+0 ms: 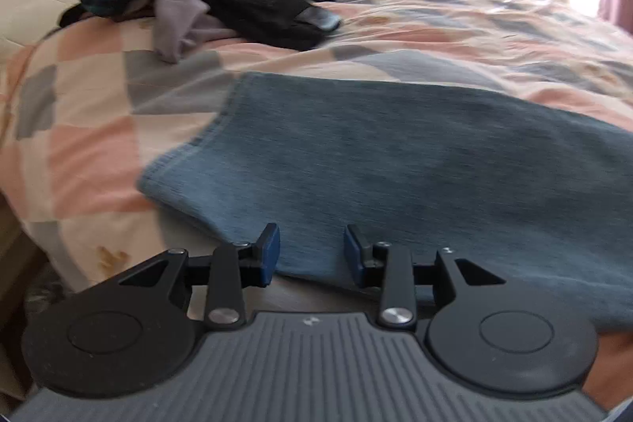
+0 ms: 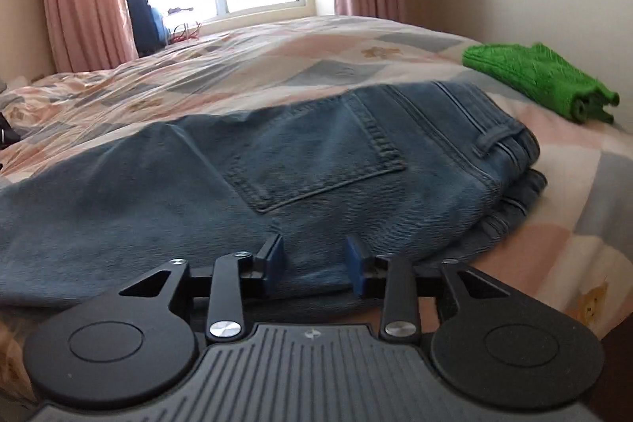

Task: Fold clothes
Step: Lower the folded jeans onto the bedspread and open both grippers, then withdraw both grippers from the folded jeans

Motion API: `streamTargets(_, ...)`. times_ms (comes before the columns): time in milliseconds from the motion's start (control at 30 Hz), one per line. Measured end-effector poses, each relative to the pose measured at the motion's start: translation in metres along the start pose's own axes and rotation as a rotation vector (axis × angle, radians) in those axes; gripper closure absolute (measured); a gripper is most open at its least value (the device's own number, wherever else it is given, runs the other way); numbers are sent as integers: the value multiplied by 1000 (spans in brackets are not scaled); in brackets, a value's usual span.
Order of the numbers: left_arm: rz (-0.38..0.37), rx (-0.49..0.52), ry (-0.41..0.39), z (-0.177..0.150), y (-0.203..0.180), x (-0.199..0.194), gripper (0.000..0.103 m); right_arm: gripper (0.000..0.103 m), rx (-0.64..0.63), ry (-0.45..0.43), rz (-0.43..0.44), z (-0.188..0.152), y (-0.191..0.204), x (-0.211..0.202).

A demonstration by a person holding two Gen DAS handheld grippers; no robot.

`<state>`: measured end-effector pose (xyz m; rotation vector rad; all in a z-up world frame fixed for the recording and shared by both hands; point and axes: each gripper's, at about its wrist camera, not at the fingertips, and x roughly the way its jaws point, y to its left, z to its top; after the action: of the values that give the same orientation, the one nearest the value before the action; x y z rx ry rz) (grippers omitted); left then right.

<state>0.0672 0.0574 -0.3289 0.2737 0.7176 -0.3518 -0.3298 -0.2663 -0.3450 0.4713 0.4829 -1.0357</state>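
Both the left gripper point(image 1: 312, 256) and right gripper point(image 2: 314, 262) sit wide open at the near edge of the jeans point(image 2: 316, 153), so honestly a shallow pinch could grab just the top denim layer and drag the stack crooked.

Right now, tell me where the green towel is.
The folded green towel shows only in the right wrist view, at the right on the patchwork bedspread, just beyond the waistband end of the jeans.

The left claw point(image 1: 312, 254) is held low and level at the near edge of the bed, its two blue-padded fingers point(image 1: 270, 252) spread apart with nothing between them. The right claw point(image 2: 314, 263) sits in the same pose at that near edge, fingers point(image 2: 356, 265) likewise parted and gripping nothing.
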Motion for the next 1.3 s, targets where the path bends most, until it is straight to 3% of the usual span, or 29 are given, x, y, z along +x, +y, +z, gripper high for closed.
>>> streamTargets(67, 71, -2, 22, 5, 3, -3, 67, 80, 26, 8, 9, 1, 3, -8)
streamTargets(100, 70, -25, 42, 7, 6, -8, 62, 76, 36, 13, 14, 1, 6, -13)
streamTargets(133, 68, -47, 61, 9, 9, -14, 60, 58, 46, 18, 20, 2, 9, -17)
streamTargets(200, 14, -73, 65, 8, 9, -32, 53, 40, 66, 29, 30, 2, 15, -26)
streamTargets(267, -28, -59, 79, 5, -2, -48, 43, 38, 86, 40, 41, 3, 21, -34)
streamTargets(300, -48, -51, 86, 3, -9, -56, 38, 31, 96, 45, 46, 3, 24, -39)
streamTargets(333, -65, -18, 88, 1, -19, -63, 38, 22, 106, 50, 52, 4, 27, -43)
streamTargets(433, -116, 83, 95, -6, -51, -85, 38, 11, 136, 66, 68, 5, 37, -56)
streamTargets(567, -173, 185, 87, -15, -83, -115, 30, 6, 145, 114, 82, 2, 57, -69)
streamTargets(733, -186, 242, 44, -23, -97, -149, 23, 3, 133, 68, 129, 0, 68, -101)
streamTargets(1000, -222, 269, -21, -26, -97, -186, 19, 2, 136, 43, 133, -9, 70, -132)
streamTargets(1300, -254, 263, -49, -30, -88, -200, 16, 2, 142, 7, 148, -14, 70, -154)
